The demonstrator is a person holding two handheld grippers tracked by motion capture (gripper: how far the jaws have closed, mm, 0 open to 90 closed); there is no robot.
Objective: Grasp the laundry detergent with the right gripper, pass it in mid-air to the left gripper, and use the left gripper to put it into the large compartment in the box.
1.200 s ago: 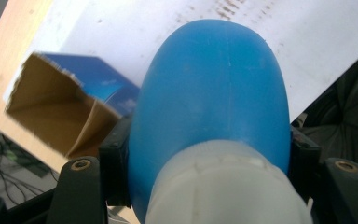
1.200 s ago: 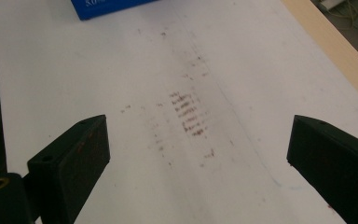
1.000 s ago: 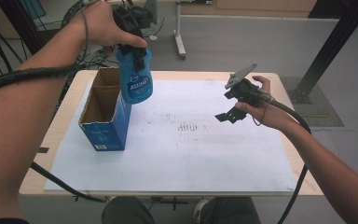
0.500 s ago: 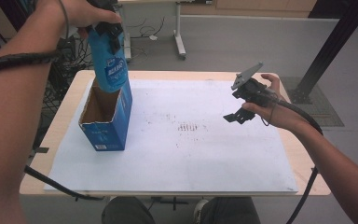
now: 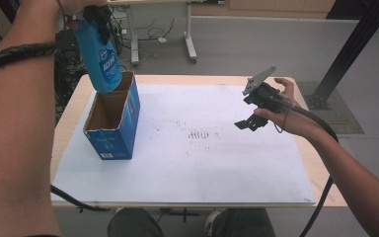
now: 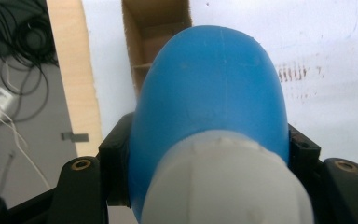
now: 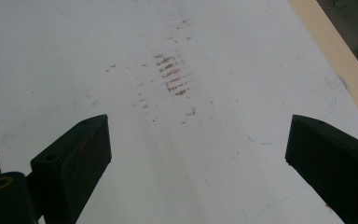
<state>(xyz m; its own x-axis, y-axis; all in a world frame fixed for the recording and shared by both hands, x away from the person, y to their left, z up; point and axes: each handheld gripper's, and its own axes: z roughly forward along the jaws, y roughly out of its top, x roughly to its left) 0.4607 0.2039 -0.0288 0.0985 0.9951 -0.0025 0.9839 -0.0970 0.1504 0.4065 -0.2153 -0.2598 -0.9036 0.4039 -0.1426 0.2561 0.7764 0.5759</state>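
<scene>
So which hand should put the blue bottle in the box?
The left. Its claw already grips the blue bottle right above the open box. The right claw is open, holding nothing, far across the table.

Bottle above open box, box on table left side.
</scene>
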